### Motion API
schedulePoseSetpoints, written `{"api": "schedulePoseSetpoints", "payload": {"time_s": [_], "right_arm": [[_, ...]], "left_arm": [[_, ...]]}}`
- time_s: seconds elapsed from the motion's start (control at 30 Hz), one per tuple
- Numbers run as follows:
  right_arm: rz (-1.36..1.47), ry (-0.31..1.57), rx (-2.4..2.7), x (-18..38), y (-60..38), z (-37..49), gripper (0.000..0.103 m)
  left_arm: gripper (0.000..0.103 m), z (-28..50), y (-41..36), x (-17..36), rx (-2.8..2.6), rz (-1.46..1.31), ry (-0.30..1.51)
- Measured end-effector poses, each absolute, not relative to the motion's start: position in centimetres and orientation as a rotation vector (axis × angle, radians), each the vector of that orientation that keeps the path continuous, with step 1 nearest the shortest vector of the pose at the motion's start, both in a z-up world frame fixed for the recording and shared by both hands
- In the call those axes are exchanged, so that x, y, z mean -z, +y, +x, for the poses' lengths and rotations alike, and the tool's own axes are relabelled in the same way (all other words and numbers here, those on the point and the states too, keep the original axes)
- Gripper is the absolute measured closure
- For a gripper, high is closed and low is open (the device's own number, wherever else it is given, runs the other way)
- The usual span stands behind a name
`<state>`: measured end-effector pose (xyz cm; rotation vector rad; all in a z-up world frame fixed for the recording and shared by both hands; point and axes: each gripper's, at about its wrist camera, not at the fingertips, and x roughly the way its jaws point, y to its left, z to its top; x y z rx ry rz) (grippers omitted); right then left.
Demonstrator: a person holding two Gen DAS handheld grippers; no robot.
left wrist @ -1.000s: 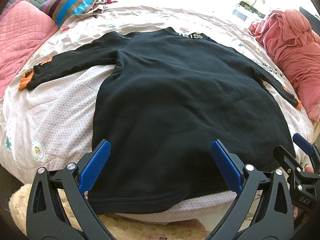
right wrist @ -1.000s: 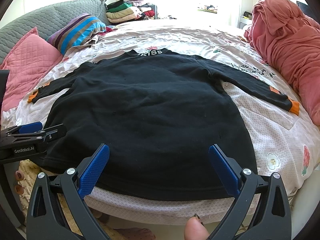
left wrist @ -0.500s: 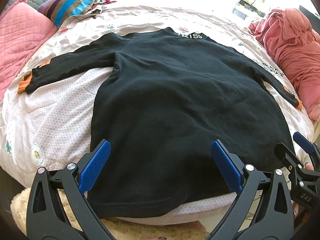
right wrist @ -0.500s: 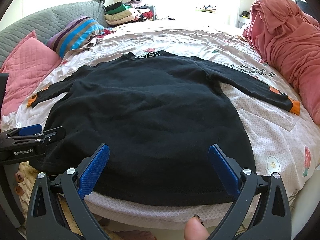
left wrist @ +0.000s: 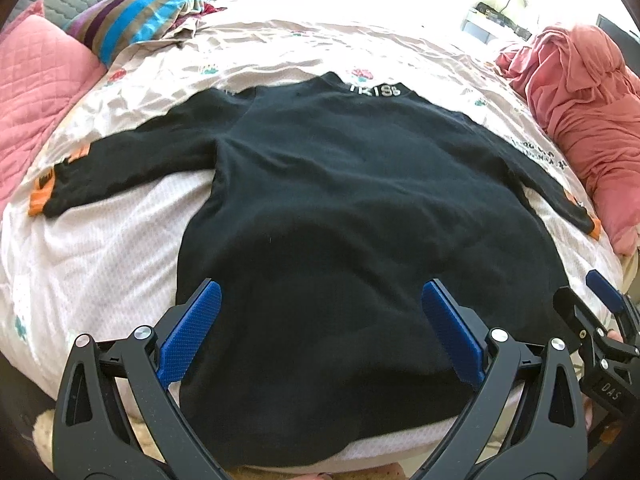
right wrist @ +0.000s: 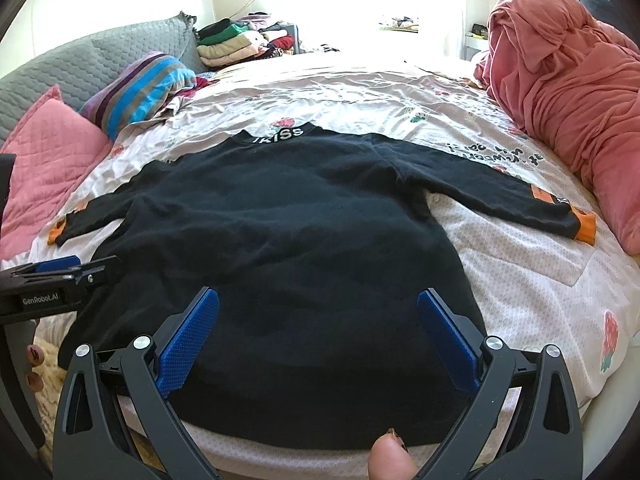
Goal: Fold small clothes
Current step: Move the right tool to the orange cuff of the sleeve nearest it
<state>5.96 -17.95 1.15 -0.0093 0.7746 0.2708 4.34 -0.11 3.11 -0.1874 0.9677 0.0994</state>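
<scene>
1. Pale floral bedding covers the bed [right wrist: 520, 280], which carries everything; a heaped pink blanket [right wrist: 560, 92] lies along its right edge and a pink quilted pillow [right wrist: 48, 160] and a striped pillow [right wrist: 140, 88] along its left.
2. Black sweater [left wrist: 360, 220] lies spread flat in the middle of the bed, collar with white letters at the far end, hem at the near edge, both sleeves stretched out sideways with orange cuffs [right wrist: 585, 227].
3. A stack of folded clothes [right wrist: 232, 44] sits beyond the bed's far left corner.
4. The left gripper [left wrist: 318, 330] hangs over the hem's left part, its blue pads [left wrist: 188, 332] spread wide and holding nothing; the sweater's left edge runs just inside the left pad.
5. The right gripper [right wrist: 318, 338] is likewise spread wide and empty over the hem's right part, cloth filling the gap between its fingers.
6. Compared with a second ago, both grippers have edged slightly forward over the sweater; the garment itself has not shifted.
</scene>
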Motion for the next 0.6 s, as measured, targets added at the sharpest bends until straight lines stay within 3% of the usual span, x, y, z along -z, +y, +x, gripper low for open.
{"api": "schedulePoseSetpoints", "payload": {"time_s": [0.6], "right_arm": [[0.063, 0.76, -0.255, -2.3, -19.6, 9.9, 0.004]], "left_arm": [[0.008, 9.4, 0.4, -6.1, -0.071, -0.223, 0.955]]}}
